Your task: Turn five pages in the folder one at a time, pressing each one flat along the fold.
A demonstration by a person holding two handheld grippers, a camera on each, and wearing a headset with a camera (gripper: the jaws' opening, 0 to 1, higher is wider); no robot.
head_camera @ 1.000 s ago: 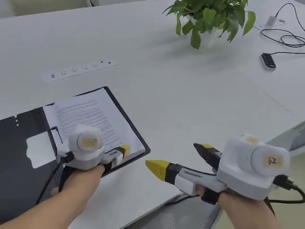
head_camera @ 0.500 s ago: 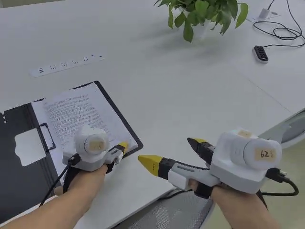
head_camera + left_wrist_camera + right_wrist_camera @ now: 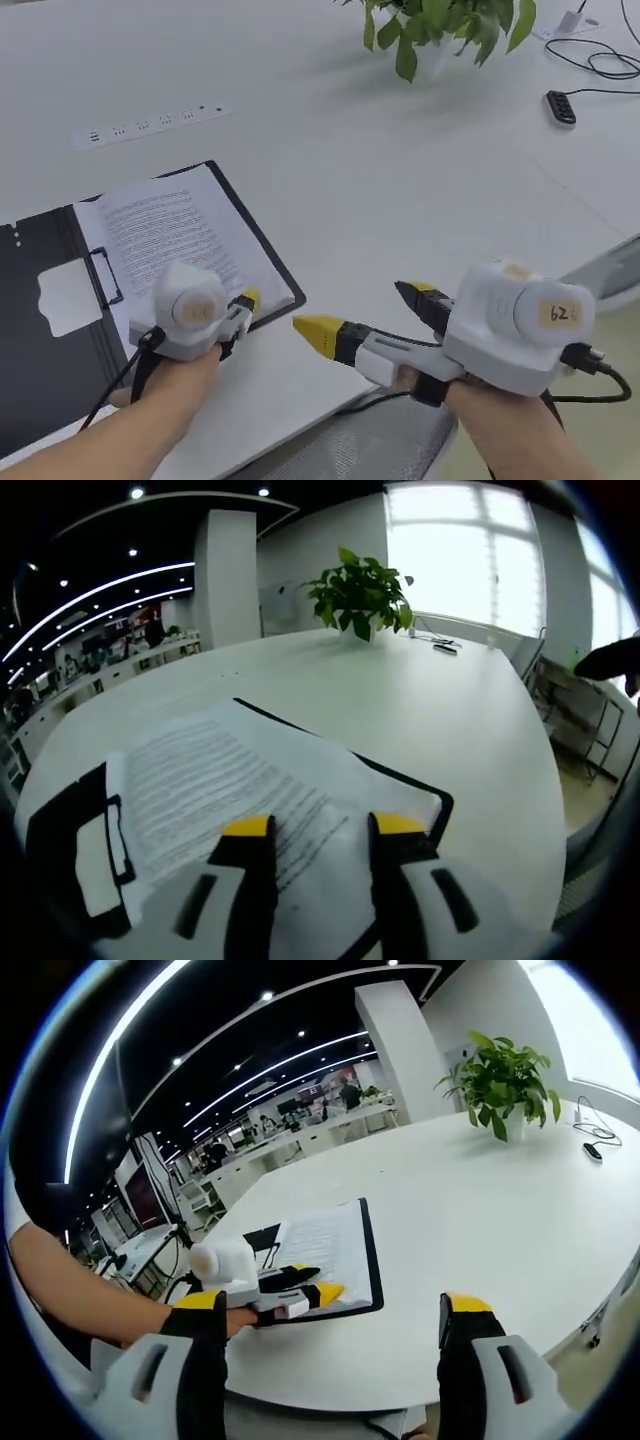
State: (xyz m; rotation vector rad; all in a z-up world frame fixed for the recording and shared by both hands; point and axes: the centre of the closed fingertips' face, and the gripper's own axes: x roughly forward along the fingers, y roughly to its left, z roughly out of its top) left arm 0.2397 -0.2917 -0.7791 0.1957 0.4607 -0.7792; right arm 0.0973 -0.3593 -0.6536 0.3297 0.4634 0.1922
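The folder [image 3: 40,370] lies open at the table's [image 3: 400,200] near left edge. The left gripper [image 3: 312,825] sits over the near right corner of its printed page [image 3: 165,240], fingers slightly parted and gripping nothing. The right gripper [image 3: 360,310] gapes wide at the near edge, well apart from the folder.

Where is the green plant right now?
In the head view the green plant stands at the far side of the table, top right, beyond the open folder and left of the small black device.
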